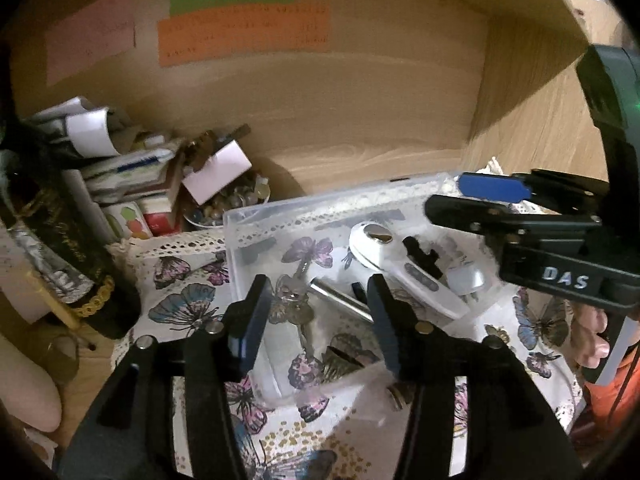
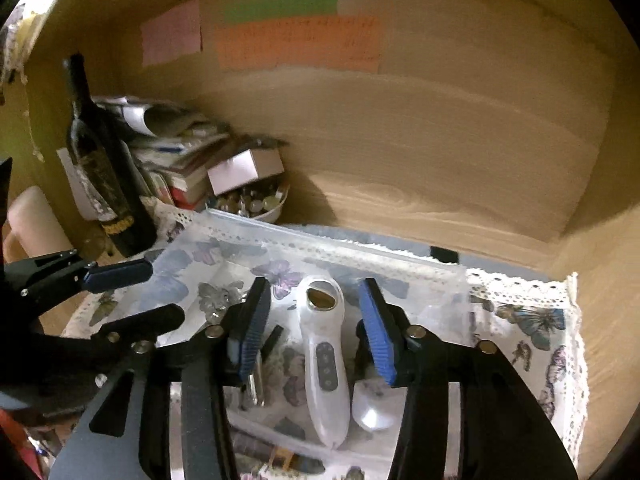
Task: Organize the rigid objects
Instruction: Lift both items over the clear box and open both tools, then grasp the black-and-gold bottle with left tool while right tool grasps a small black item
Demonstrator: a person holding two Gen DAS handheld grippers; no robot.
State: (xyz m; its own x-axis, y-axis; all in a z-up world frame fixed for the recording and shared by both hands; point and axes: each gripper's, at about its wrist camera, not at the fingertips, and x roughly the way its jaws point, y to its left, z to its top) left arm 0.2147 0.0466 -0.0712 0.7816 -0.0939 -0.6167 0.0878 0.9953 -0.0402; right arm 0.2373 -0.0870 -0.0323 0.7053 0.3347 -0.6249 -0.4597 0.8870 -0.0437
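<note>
A clear plastic box sits on a butterfly-print cloth inside a wooden shelf compartment, and serves as the landmark here. Inside the box lie a white handheld device with a row of grey buttons, a bunch of keys toward the box's left side, a shiny metal cylinder beside the keys, a small black clip-like piece behind the device, and a white rounded object just right of the device's handle. The left gripper hovers above the near left part of the box, its jaws wide apart and holding nothing, with the keys and cylinder between them in that view. The right gripper hangs over the box's middle, jaws also wide and empty, framing the white device. Left of the box, at the back corner of the shelf, stand a dark bottle, a pile of papers and packets and a bowl of small beads or stones with a pale card box resting on it. Pink, green and orange notes are stuck on the back wall above the box.
</note>
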